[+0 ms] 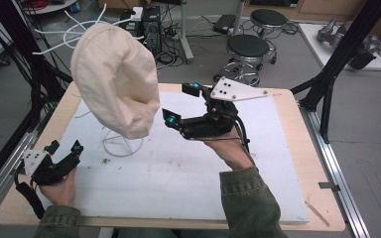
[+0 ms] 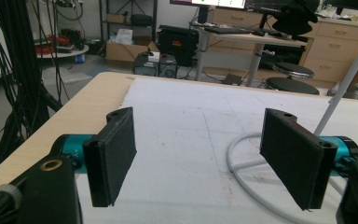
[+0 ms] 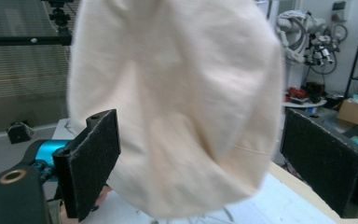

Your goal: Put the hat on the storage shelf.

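Note:
A cream cloth cap point(image 1: 114, 79) hangs on a white wire stand point(image 1: 123, 144) at the back left of the white foam board point(image 1: 178, 183). My right gripper point(image 1: 181, 103) is open just to the cap's right, its jaws turned toward the cloth and apart from it. In the right gripper view the cap point(image 3: 177, 102) hangs ahead between the wide-set pads point(image 3: 93, 163), with no pad pressing on it. My left gripper point(image 1: 65, 147) rests open near the board's front left corner. In the left gripper view its jaws point(image 2: 205, 154) hold nothing, and the stand's ring base point(image 2: 235, 154) lies ahead to the right.
The wooden table edge point(image 1: 297, 129) frames the foam board. Black frame struts point(image 1: 335, 59) rise at the right and cables hang at the left point(image 1: 34, 79). Two stools point(image 1: 248, 47) stand on the floor beyond the table.

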Motion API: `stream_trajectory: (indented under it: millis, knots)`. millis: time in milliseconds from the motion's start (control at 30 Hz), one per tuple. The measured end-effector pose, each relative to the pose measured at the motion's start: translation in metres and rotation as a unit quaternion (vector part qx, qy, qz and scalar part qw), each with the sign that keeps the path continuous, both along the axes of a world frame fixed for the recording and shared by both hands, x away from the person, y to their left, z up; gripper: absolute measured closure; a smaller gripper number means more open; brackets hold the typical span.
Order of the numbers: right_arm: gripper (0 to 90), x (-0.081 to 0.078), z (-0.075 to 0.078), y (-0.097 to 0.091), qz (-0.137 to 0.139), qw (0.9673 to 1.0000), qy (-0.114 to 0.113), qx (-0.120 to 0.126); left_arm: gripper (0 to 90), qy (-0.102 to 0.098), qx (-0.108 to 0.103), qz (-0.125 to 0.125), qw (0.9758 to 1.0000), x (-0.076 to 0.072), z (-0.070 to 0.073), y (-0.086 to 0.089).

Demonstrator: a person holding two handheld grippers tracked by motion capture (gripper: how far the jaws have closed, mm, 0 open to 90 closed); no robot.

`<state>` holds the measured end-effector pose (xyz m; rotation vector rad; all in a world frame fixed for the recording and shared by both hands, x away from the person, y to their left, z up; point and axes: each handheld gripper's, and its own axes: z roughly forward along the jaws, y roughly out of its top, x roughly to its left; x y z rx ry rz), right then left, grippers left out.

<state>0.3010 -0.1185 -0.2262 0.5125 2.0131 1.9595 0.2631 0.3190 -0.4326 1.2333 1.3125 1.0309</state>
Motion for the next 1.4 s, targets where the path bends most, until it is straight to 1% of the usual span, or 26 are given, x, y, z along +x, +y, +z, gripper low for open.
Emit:
stream_trajectory:
  millis: [67,100,133,467,533,567,633,800,867,900,933,967,1000,1100,1200,1300,1333,1400]
  knots:
    - [11.2,-0.001,-0.004,-0.005,-0.005,1.0,0.001,-0.001,26.8,0.0,0.0,0.0,1.0,0.0,0.0,0.0]
    - [11.1,-0.002,-0.007,-0.01,-0.006,1.0,0.006,0.0,26.8,0.0,0.001,0.0,1.0,0.0,0.0,0.0]
    - [11.1,-0.002,-0.007,-0.01,-0.006,1.0,0.006,0.0,26.8,-0.001,0.001,0.0,1.0,0.0,0.0,0.0]
    - [11.1,-0.005,-0.028,-0.036,-0.029,0.9993,0.023,-0.001,26.8,-0.001,0.002,-0.001,1.0,0.0,0.0,-0.001]
    - [11.1,-0.005,-0.029,-0.037,-0.031,0.9992,0.025,-0.001,26.8,-0.001,0.001,-0.001,1.0,0.0,0.0,-0.002]
    - [11.1,-0.005,-0.03,-0.039,-0.033,0.9992,0.023,-0.001,26.8,0.0,0.002,-0.001,1.0,0.0,0.0,-0.001]
    - [11.1,-0.007,-0.033,-0.042,-0.036,0.999,0.026,-0.001,26.8,0.0,0.002,-0.001,1.0,0.0,0.0,-0.001]
    - [11.1,-0.009,-0.046,-0.052,-0.045,0.9983,0.033,-0.013,26.8,0.001,0.002,-0.001,1.0,0.0,0.0,-0.001]
    - [11.1,-0.01,-0.052,-0.058,-0.052,0.9978,0.038,-0.017,26.8,0.0,0.002,-0.001,1.0,0.0,0.0,-0.001]
    - [11.1,-0.012,-0.056,-0.063,-0.057,0.9972,0.044,-0.021,26.8,0.001,0.002,-0.001,1.0,0.0,0.0,-0.001]
    - [11.1,-0.012,-0.058,-0.066,-0.061,0.9969,0.044,-0.024,26.8,0.001,0.002,-0.001,1.0,0.0,0.0,-0.001]
    - [11.1,-0.015,-0.064,-0.076,-0.073,0.9955,0.05,-0.032,26.7,0.001,0.002,0.0,1.0,0.0,0.0,-0.001]
    - [11.1,-0.015,-0.064,-0.076,-0.073,0.9955,0.05,-0.032,26.7,0.0,0.002,-0.001,1.0,0.0,0.0,-0.001]
    - [11.1,-0.019,-0.073,-0.093,-0.089,0.9938,0.061,-0.026,26.6,0.0,0.002,-0.003,1.0,0.0,0.0,-0.002]
    - [11.1,-0.023,-0.083,-0.112,-0.11,0.9912,0.071,-0.023,26.6,-0.002,0.003,-0.002,1.0,0.0,0.0,-0.003]
    - [11.1,-0.026,-0.09,-0.121,-0.117,0.9897,0.079,-0.02,26.6,-0.002,0.003,-0.003,1.0,0.001,0.0,-0.003]
    - [11.1,-0.027,-0.092,-0.124,-0.122,0.9891,0.079,-0.024,26.6,-0.001,0.004,-0.003,1.0,0.001,0.0,-0.003]
    - [11.1,-0.029,-0.096,-0.13,-0.125,0.9888,0.079,-0.019,26.6,0.0,0.003,-0.004,1.0,0.001,0.0,-0.004]
